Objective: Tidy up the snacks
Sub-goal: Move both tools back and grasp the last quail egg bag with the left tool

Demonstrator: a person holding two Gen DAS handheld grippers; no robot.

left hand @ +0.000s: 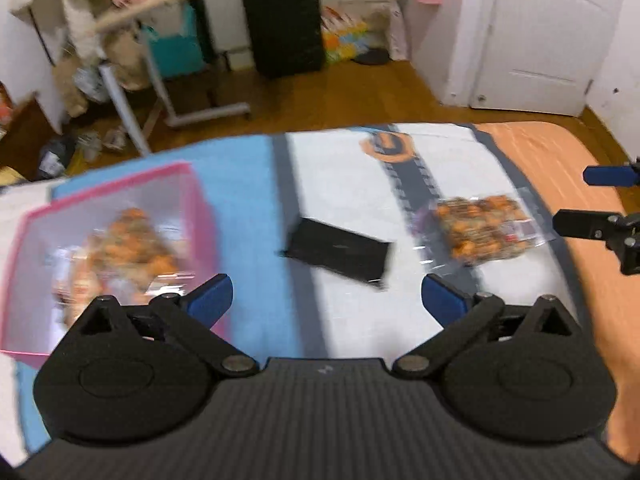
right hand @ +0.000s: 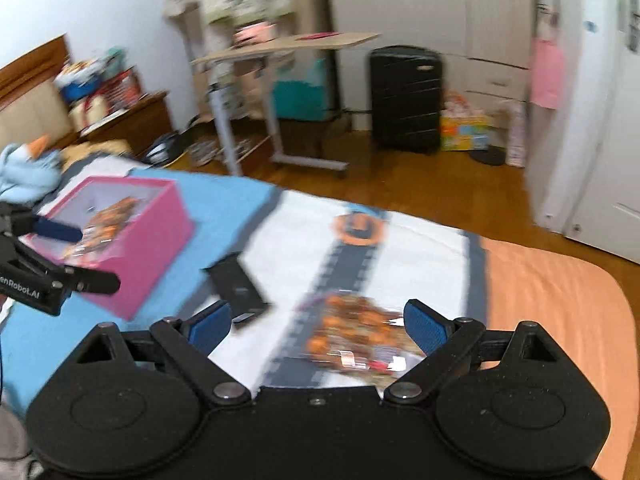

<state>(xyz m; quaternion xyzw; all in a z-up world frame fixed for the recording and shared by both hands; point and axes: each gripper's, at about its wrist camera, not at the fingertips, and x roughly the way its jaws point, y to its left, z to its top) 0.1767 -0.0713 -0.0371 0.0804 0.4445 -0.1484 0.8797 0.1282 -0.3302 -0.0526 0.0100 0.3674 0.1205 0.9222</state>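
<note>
A pink box [left hand: 192,200] stands on the bed at the left, and a clear bag of orange snacks [left hand: 132,248] lies inside it. A second bag of orange snacks [left hand: 480,228] lies flat on the white road-print blanket. My left gripper [left hand: 328,300] is open and holds nothing, hovering between the box and a flat black object [left hand: 340,252]. My right gripper [right hand: 318,326] is open just above the loose snack bag [right hand: 352,332], its pads apart from it. The right wrist view shows the pink box [right hand: 152,256] with the left gripper [right hand: 80,256] over it.
The bed has a blue and white blanket [left hand: 352,184] and an orange sheet [right hand: 552,300]. Beyond its edge are wooden floor, a rolling side table [right hand: 280,48], a black suitcase [right hand: 404,100] and a white door [left hand: 552,32]. A pale blue soft toy [right hand: 24,168] lies at far left.
</note>
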